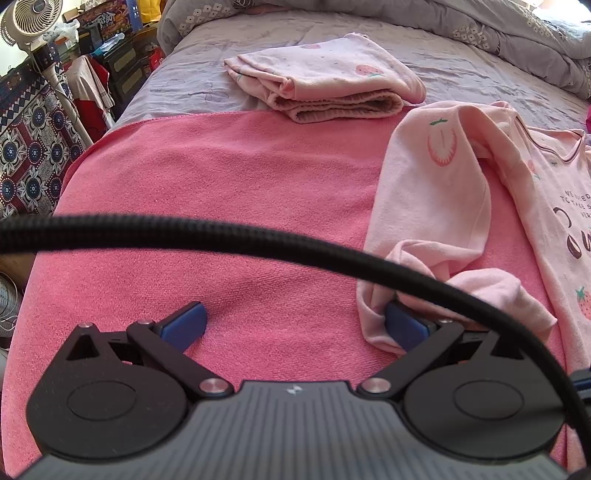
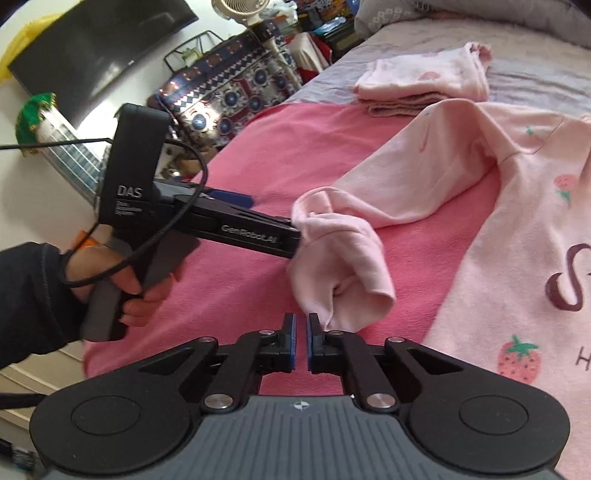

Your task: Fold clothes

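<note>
Left tool [image 1: 293, 326] apart, one pad in the sleeve [image 1: 436, 206] cuff – right tool [image 2: 301, 334] together, empty – sleeve bunched lower centre for folding inward

Black gripper [image 2: 300, 341], blue pads [image 2: 293, 338], dark sleeve [image 2: 26, 291]

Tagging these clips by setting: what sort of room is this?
Most likely a bedroom at home: a bed with a rumpled duvet, a standing fan, and cluttered shelves beside it.
</note>
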`<state>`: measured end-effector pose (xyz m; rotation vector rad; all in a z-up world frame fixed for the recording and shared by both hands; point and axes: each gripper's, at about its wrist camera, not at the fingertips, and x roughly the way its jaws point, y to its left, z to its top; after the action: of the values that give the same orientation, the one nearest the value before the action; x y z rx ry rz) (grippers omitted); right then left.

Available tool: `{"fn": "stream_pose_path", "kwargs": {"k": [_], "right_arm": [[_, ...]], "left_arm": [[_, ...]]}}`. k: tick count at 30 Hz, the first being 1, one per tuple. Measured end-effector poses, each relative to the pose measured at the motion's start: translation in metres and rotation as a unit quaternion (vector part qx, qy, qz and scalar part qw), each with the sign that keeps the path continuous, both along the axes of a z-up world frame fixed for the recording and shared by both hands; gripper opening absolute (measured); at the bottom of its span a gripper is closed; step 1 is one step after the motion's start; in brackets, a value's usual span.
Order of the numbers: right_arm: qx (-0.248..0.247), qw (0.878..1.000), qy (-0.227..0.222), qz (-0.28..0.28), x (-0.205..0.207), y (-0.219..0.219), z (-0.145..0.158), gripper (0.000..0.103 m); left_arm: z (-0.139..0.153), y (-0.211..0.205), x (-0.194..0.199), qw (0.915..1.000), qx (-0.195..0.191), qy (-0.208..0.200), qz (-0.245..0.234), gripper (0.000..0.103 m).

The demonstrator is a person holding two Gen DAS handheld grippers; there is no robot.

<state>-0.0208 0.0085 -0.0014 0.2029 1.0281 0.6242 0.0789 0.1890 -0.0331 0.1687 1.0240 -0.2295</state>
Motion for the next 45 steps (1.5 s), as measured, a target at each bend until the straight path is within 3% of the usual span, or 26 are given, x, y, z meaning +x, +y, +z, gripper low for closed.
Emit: {"fn": "stream_pose_path", "kwargs": {"k": [5, 8, 10, 12, 14, 18, 31, 40, 42, 45], "right_arm": [[-0.01, 0.999, -0.012, -0.032, 0.004, 0.008, -0.002, 0.024], [-0.02, 0.997, -0.044, -0.057, 0.003, 0.009, 0.007, 0.03], [-0.029, 0.998, -0.034, -0.052, 0.009, 0.016, 0.003, 0.033], [-0.039, 0.998, -0.017, -0.036, 0.016, 0.027, -0.005, 0.031], [-0.051, 0.998, -0.021, -0.032, 0.019, 0.033, -0.005, 0.023], [-0.06, 0.997, -0.025, -0.031, 0.02, 0.037, -0.005, 0.017], [-0.07, 0.996, -0.05, -0.016, 0.008, 0.037, 0.005, 0.012], [-0.048, 0.997, -0.056, 0.009, -0.008, 0.028, 0.019, 0.005], [-0.062, 0.995, -0.069, 0.023, -0.016, 0.03, 0.022, 0.005], [-0.122, 0.984, -0.129, 0.021, -0.031, 0.032, 0.026, 0.008]], "left_arm": [[0.0, 0.0, -0.001, 1.0, 0.0, -0.002, 0.004, 0.103], [0.0, 0.0, -0.002, 1.0, 0.0, -0.002, 0.007, 0.103], [0.0, 0.0, -0.002, 1.0, -0.001, -0.002, 0.008, 0.103], [0.001, 0.0, -0.002, 1.0, 0.0, -0.002, 0.009, 0.103], [0.001, -0.001, -0.002, 0.9999, 0.0, -0.002, 0.012, 0.103], [0.0, 0.0, -0.003, 0.9999, 0.0, -0.004, 0.013, 0.103], [0.0, -0.001, -0.004, 0.9998, -0.001, -0.006, 0.02, 0.103], [0.0, -0.001, -0.006, 0.9997, -0.001, -0.009, 0.024, 0.103], [0.0, -0.001, -0.006, 0.9996, -0.001, -0.01, 0.025, 0.103], [0.0, -0.002, -0.006, 0.9996, -0.001, -0.011, 0.025, 0.103]]}}
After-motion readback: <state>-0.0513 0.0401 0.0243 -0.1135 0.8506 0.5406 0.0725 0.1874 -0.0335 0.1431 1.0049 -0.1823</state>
